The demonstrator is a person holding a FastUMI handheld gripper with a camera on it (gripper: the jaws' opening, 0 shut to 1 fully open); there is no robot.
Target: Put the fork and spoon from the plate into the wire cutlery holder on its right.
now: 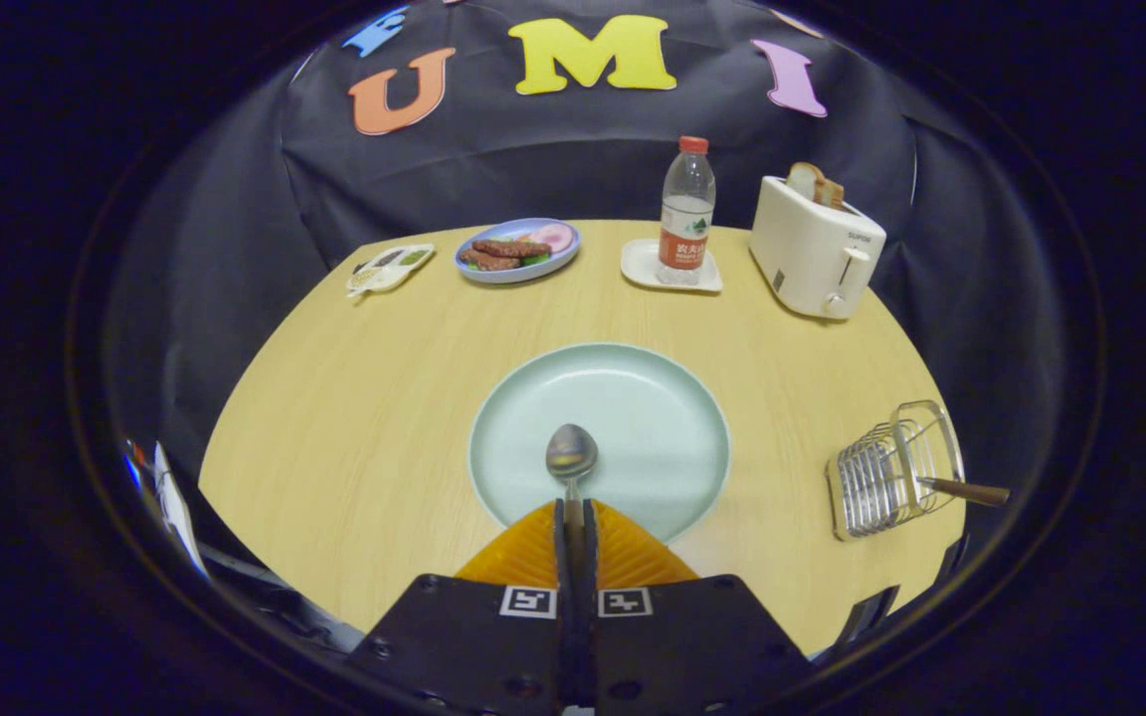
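Note:
My gripper (pixel 574 509) is shut on the handle of a metal spoon (pixel 571 452), whose bowl sticks out just ahead of the fingertips. The spoon hangs over the near part of a pale green plate (pixel 653 398) on the wooden table. To the right of the plate stands the wire cutlery holder (pixel 891 482). A brown-handled utensil (pixel 966 489) leans out of the holder toward the right; its head is hidden among the wires.
Beyond the plate stand a water bottle (pixel 686 214) on a small white tray (pixel 643 267), a white toaster (pixel 814 249) with bread in it, a blue plate of food (pixel 517 251), and a small packet (pixel 390 267). The table edge (pixel 235 418) curves close on both sides.

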